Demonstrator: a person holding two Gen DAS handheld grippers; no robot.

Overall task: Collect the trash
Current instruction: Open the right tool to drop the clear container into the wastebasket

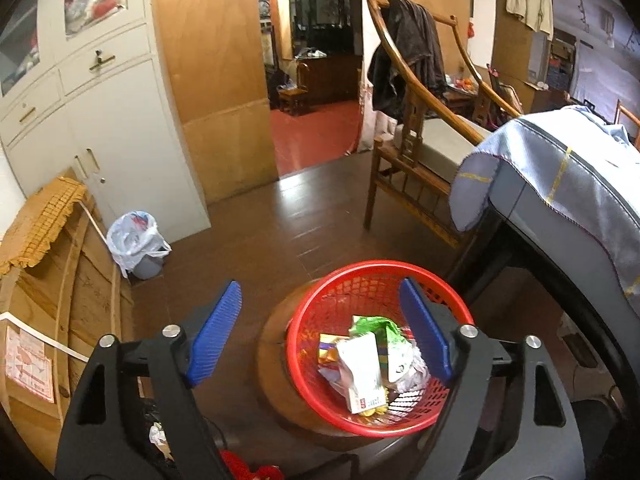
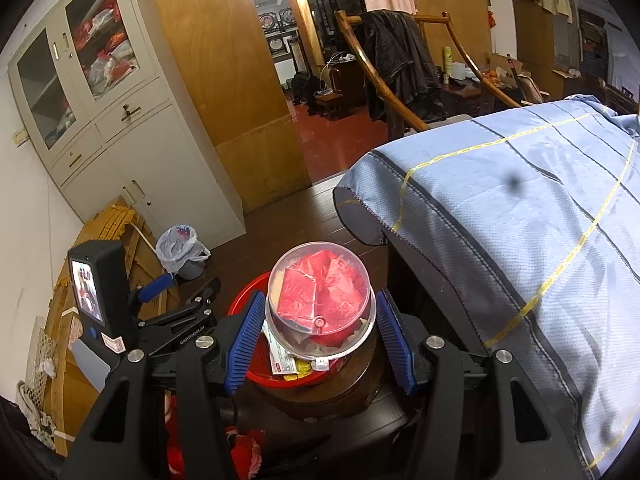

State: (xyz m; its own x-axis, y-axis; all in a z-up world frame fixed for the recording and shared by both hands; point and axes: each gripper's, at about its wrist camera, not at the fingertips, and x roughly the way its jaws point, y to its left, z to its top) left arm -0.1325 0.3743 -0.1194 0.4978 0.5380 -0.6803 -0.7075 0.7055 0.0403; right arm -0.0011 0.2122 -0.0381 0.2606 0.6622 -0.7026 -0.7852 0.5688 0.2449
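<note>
One red basket [image 1: 376,280] is sitting on one round wooden stool [image 1: 276,360], with several crumpled wrappers [image 1: 368,364] lying inside it. The left hand-held gripper [image 1: 324,336] is hanging wide apart over the basket, gripping nothing. The right hand-held gripper [image 2: 320,332] is squeezing one clear round tub [image 2: 320,300] with red paper inside, just above the basket. One small bin with a plastic bag [image 1: 136,240] is standing by the white cabinet [image 1: 100,120].

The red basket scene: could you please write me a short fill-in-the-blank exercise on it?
1. The basket holding wrappers is coloured ____.
2. The right gripper holds a clear ____ containing red paper.
3. The left gripper is ____, with nothing between its pads.

Missing words: red; tub; open
</note>
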